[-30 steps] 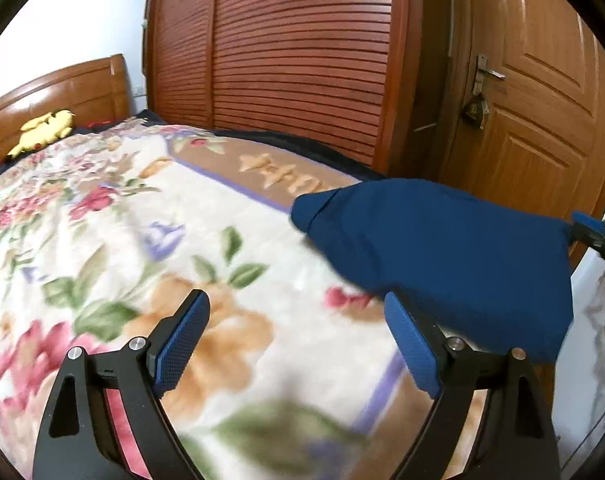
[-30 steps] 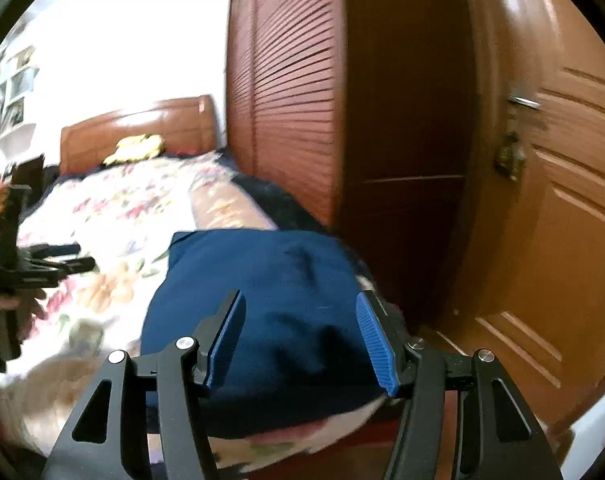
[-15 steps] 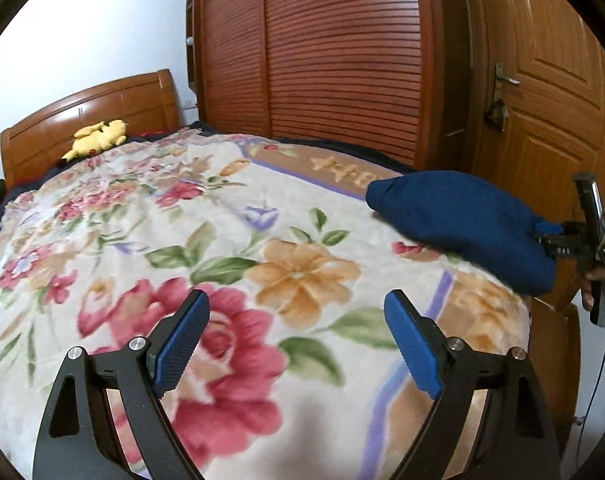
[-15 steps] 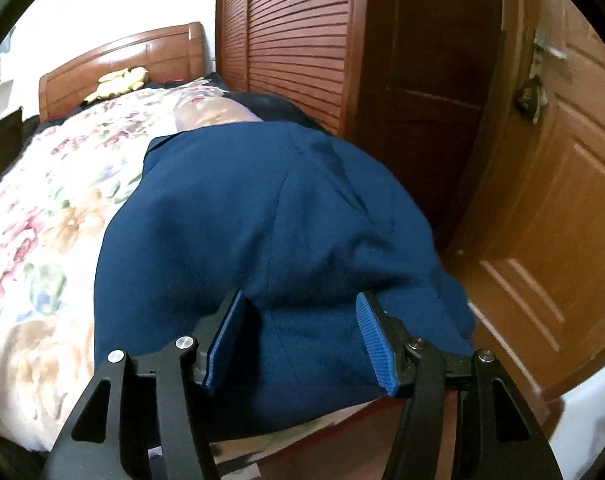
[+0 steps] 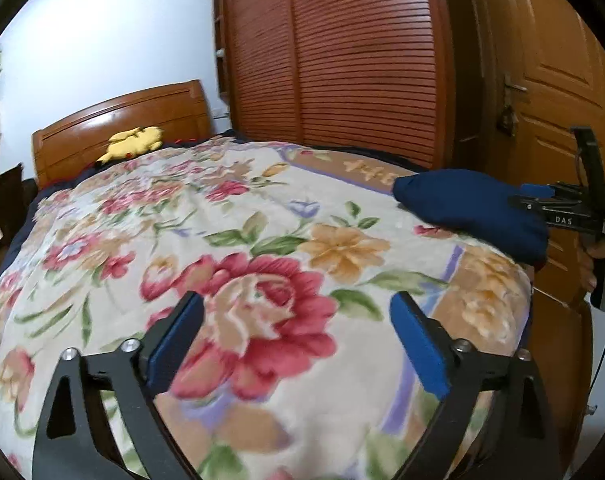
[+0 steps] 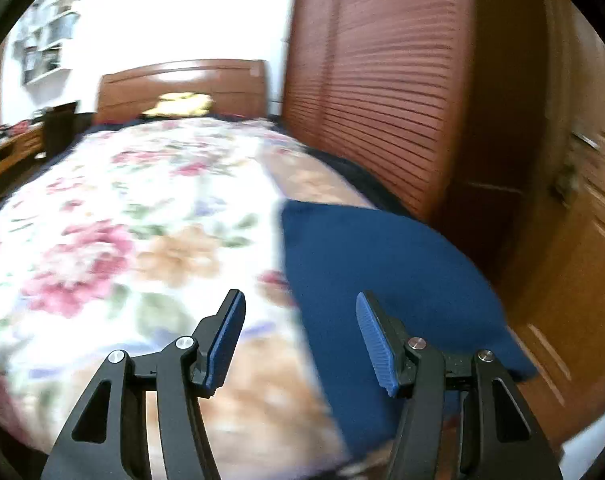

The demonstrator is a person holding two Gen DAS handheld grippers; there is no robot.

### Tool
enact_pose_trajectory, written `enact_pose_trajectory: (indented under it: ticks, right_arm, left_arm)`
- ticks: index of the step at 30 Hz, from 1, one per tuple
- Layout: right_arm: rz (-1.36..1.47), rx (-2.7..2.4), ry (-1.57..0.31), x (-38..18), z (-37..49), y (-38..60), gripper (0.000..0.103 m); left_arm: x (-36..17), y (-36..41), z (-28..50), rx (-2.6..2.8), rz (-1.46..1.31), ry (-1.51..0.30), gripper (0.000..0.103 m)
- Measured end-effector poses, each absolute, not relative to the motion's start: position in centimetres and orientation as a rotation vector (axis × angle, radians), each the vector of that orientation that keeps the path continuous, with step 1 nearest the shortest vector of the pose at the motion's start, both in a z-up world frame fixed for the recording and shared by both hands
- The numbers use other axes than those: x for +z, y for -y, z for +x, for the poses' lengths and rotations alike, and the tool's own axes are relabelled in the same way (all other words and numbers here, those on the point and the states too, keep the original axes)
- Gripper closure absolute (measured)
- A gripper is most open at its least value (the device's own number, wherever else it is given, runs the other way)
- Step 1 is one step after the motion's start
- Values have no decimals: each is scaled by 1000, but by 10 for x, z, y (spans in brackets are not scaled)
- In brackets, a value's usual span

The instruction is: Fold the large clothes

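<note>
A folded dark blue garment lies on the near right corner of the floral bed cover. It also shows in the right wrist view, reaching the bed's edge. My left gripper is open and empty above the middle of the bed's foot, well left of the garment. My right gripper is open and empty, hovering over the garment's near left edge. In the left wrist view the right gripper sits at the garment's right end.
A wooden headboard and a yellow plush toy are at the far end. A slatted wardrobe and a wooden door stand close on the right. A desk stands at the left.
Both grippers have pulled back from the garment. The right wrist view, filled by blue cloth before, has swung left and shows more of the bed. The garment lies where it was.
</note>
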State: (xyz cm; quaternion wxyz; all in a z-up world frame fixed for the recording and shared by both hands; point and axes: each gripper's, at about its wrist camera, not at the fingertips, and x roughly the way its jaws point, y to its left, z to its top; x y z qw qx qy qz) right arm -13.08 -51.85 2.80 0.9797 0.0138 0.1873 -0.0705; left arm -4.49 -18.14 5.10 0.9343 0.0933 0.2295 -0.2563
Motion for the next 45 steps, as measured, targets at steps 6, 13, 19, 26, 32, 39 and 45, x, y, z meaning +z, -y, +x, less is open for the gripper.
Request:
enact_pose_trajectory:
  ticks: [6,13,19,26,32,39,45]
  right_arm:
    - [13,39,-328,28,-140,452,28]
    - [13,174,-315,26,-136,397,21]
    - [5,226,-328,8,-115,364,21]
    - [2,286,-318,-3,-79,329,21]
    - [-13,313,-263,-12,-57,298,21]
    - [-34,303,-175,-33,-50,284,21]
    - [-31,312,-172,-46,-40,280,21]
  left_arm:
    - [42,137,-61,-432,184,-450,0]
    - [25,88,-71,-326,144,-467,0]
    - [8,58,-69,-253,117,-489,0]
    - [-1,27,-61,-169,67,-491,0]
    - [-4,2,-57,-112,27,-467,0]
    - [-5,-16,-58,-52,-1,-425,0]
    - [-12,-17,-58,-34,12,-436,0]
